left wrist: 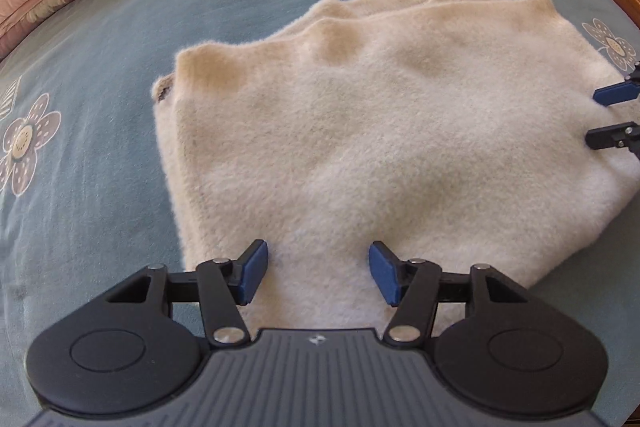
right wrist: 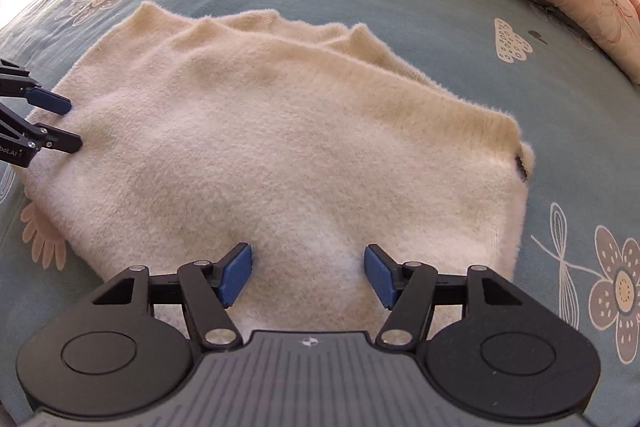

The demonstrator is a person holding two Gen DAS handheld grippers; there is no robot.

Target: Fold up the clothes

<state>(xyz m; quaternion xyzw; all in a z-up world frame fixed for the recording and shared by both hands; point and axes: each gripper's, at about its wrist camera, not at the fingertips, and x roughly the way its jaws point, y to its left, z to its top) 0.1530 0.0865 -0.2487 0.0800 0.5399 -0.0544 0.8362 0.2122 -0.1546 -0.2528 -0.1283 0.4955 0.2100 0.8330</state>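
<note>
Both grippers, left [left wrist: 318,273] and right [right wrist: 308,275], stand half open and empty over the sweater [left wrist: 380,131]; press down before closing, catching every layer beneath
</note>
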